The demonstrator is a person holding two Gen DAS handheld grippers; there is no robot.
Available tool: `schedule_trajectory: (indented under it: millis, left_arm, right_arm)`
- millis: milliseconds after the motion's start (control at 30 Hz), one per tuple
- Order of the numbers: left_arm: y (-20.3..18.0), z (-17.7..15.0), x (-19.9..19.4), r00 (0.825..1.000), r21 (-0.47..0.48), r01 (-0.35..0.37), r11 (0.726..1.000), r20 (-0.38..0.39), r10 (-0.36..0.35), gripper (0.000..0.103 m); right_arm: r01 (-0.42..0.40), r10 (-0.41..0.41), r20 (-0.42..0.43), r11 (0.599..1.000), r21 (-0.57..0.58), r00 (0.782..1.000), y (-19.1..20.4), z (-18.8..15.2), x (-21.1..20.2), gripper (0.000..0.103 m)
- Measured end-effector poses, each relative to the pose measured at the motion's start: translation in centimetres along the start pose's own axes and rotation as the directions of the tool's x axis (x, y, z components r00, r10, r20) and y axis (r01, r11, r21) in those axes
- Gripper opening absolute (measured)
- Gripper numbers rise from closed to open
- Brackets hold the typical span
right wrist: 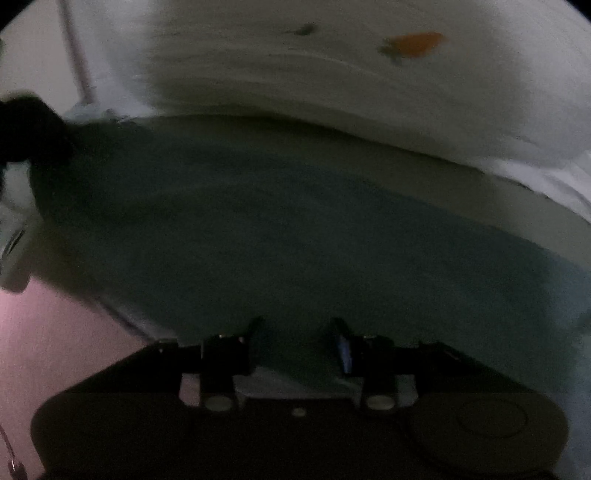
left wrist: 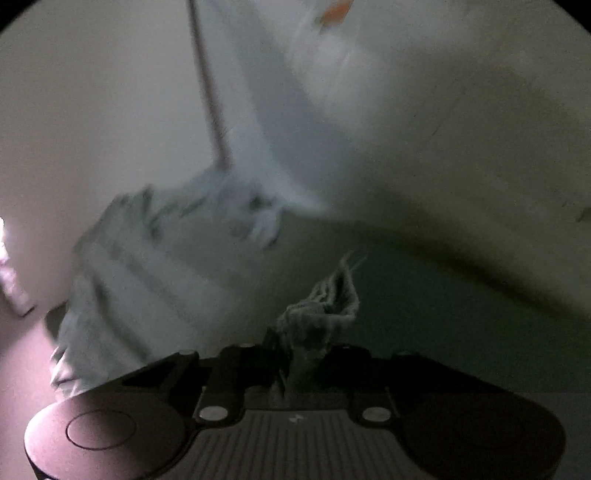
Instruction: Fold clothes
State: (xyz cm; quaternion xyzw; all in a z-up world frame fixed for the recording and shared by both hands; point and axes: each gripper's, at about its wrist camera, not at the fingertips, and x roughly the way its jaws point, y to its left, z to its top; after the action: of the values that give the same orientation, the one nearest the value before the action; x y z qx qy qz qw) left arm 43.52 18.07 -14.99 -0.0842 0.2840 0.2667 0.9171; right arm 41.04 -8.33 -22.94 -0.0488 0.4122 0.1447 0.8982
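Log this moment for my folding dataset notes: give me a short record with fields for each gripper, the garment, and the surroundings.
left gripper: shut on a bunched corner of the dark teal cloth
right gripper: fingers apart, the dark teal cloth lying between them; grip unclear
garment state: spread wide in the right wrist view, not visibly folded
other fabric: pale crumpled garment to the left
background: white bedding with an orange mark
image quality: dim, motion-blurred

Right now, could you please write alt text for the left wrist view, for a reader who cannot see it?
The left tool is shut on a bunched grey-green piece of cloth that sticks up between its fingers. Beyond it, blurred, lie a dark teal fabric and a pale crumpled garment, with a white surface bearing an orange mark at the top.
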Motion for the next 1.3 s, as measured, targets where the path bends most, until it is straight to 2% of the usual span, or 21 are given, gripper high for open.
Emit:
schedule_trajectory:
  millis: [100, 200, 300, 367, 400, 433, 467, 533, 567, 633, 667, 800, 900, 967, 1000, 1033, 1067, 1133, 1167, 1233, 1300]
  left_arm:
    - [-3.5, 2.8, -4.2, 0.984, 0.065, 0.141, 0.988, 0.102, -0.147, 0.018]
    - [-8.9, 3.8, -9.9, 0.929, 0.237, 0.284, 0.929, 0.171, -0.328, 0.018]
    - [-14.6, 1.8, -15.1, 0.843, 0.388, 0.433, 0.813, 0.144, -0.518, 0.019]
    - [-18.5, -1.5, -16.7, 0.795, 0.475, 0.515, 0.713, 0.045, -0.605, 0.026]
    - [-20.4, -3.2, -17.2, 0.770, 0.510, 0.553, 0.659, -0.012, -0.638, 0.047]
    - [-22.3, -4.9, -17.8, 0.743, 0.539, 0.590, 0.601, -0.071, -0.666, 0.061]
    - [-23.8, -6.8, -17.7, 0.726, 0.554, 0.622, 0.553, -0.143, -0.673, 0.085]
    - [-26.3, -10.6, -16.9, 0.697, 0.557, 0.683, 0.473, -0.301, -0.651, 0.086]
    - [-27.1, -12.3, -16.7, 0.689, 0.566, 0.696, 0.442, -0.354, -0.632, 0.086]
    - [-27.0, -14.1, -17.2, 0.689, 0.596, 0.694, 0.404, -0.385, -0.614, 0.086]
    - [-26.5, -14.2, -16.9, 0.703, 0.597, 0.683, 0.421, -0.381, -0.601, 0.086]
    - [-23.4, -12.7, -14.5, 0.790, 0.554, 0.605, 0.572, -0.328, -0.518, 0.089]
    - [-21.1, -11.6, -12.6, 0.846, 0.514, 0.532, 0.673, -0.293, -0.445, 0.092]
    - [-19.5, -10.9, -11.4, 0.879, 0.483, 0.477, 0.734, -0.273, -0.392, 0.092]
    - [-19.2, -9.7, -10.1, 0.902, 0.486, 0.431, 0.760, -0.257, -0.347, 0.092]
    - [-18.9, -9.2, -8.6, 0.925, 0.501, 0.377, 0.779, -0.236, -0.297, 0.092]
    - [-18.5, -9.3, -7.6, 0.936, 0.511, 0.350, 0.785, -0.233, -0.265, 0.092]
    - [-18.1, -9.7, -5.7, 0.942, 0.524, 0.326, 0.787, -0.256, -0.219, 0.092]
    - [-17.8, -9.8, -4.8, 0.944, 0.531, 0.314, 0.787, -0.266, -0.196, 0.092]
    - [-17.7, -10.3, -3.9, 0.942, 0.534, 0.312, 0.786, -0.282, -0.183, 0.093]
    - [-17.7, -10.8, -3.3, 0.938, 0.535, 0.317, 0.783, -0.297, -0.177, 0.095]
  right_arm:
    - [0.035, -0.037, 0.025, 0.996, 0.082, 0.999, -3.3, -0.9, -2.5, 0.039]
    - [0.129, -0.136, 0.067, 0.986, 0.104, 0.988, -6.6, -2.7, -6.0, 0.039]
    - [0.226, -0.241, 0.073, 0.960, 0.168, 0.968, -10.1, -4.7, -9.0, 0.040]
    - [0.296, -0.318, 0.043, 0.917, 0.265, 0.947, -12.9, -6.1, -10.8, 0.040]
    - [0.326, -0.352, 0.022, 0.888, 0.324, 0.936, -14.4, -6.9, -11.5, 0.040]
    - [0.354, -0.382, -0.003, 0.853, 0.383, 0.924, -16.0, -7.7, -12.1, 0.040]
    - [0.378, -0.408, -0.023, 0.822, 0.425, 0.913, -17.3, -8.3, -12.5, 0.040]
    - [0.414, -0.440, -0.067, 0.770, 0.485, 0.896, -19.7, -9.4, -13.1, 0.040]
    - [0.428, -0.451, -0.086, 0.745, 0.512, 0.888, -20.8, -9.9, -13.3, 0.040]
    - [0.423, -0.450, -0.091, 0.726, 0.542, 0.888, -22.1, -10.5, -13.9, 0.042]
    - [0.413, -0.443, -0.086, 0.728, 0.546, 0.893, -22.2, -10.6, -14.0, 0.043]
    - [0.310, -0.345, -0.046, 0.768, 0.560, 0.938, -22.2, -10.2, -12.9, 0.045]
    - [0.188, -0.231, 0.019, 0.833, 0.521, 0.973, -21.4, -8.2, -10.6, 0.052]
    - [0.089, -0.136, 0.064, 0.873, 0.480, 0.989, -20.4, -6.3, -9.0, 0.051]
    - [0.037, -0.087, 0.087, 0.884, 0.466, 0.992, -20.1, -5.4, -8.0, 0.050]
    - [-0.004, -0.049, 0.107, 0.895, 0.447, 0.993, -19.5, -4.5, -7.0, 0.050]
    - [-0.025, -0.024, 0.111, 0.905, 0.425, 0.994, -18.8, -3.8, -6.1, 0.050]
    - [-0.027, -0.002, 0.079, 0.928, 0.372, 0.997, -17.3, -2.4, -3.3, 0.051]
    - [-0.002, -0.021, 0.060, 0.932, 0.363, 0.998, -16.8, -2.0, -2.1, 0.051]
    - [0.028, -0.052, 0.053, 0.927, 0.375, 0.997, -16.3, -1.5, -0.5, 0.068]
    - [0.017, -0.050, 0.081, 0.933, 0.361, 0.995, -16.2, -1.2, 0.2, 0.074]
